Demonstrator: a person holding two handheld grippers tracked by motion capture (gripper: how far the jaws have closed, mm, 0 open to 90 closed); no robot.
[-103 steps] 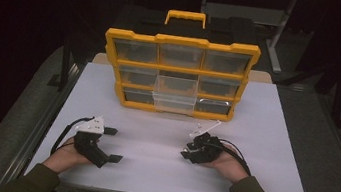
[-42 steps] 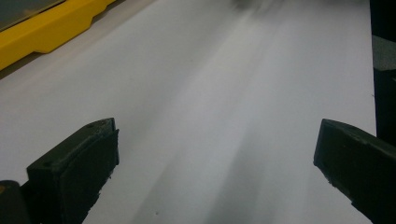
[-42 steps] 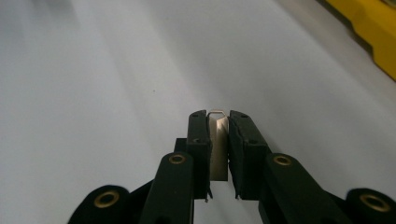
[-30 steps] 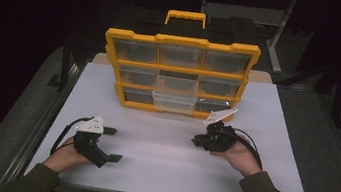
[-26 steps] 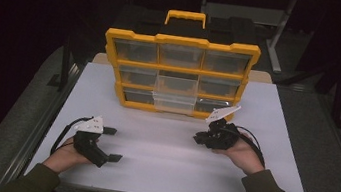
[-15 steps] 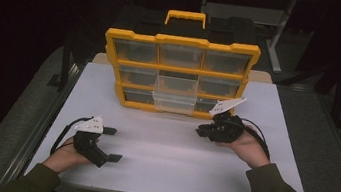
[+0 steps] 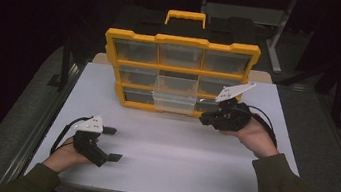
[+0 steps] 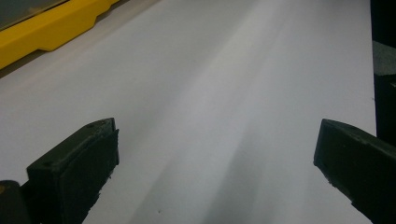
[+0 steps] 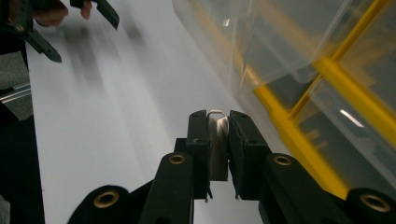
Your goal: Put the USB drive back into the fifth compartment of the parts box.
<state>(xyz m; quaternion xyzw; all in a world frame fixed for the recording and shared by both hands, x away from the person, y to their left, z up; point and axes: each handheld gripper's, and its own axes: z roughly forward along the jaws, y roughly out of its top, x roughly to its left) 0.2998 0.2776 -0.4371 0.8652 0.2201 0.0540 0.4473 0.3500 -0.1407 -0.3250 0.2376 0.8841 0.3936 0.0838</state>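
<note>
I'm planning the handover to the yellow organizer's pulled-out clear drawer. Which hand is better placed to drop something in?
The right. The right gripper is shut on a small pale piece and is beside the organizer, near its pulled-out drawer. The left gripper rests open on the table, holding nothing, farther away.

A white table fills the middle and lower part of the high view. At its far edge, in the upper centre of the frame, a yellow organizer with clear drawers stands upright on it. The left gripper rests on the table at lower left.
</note>
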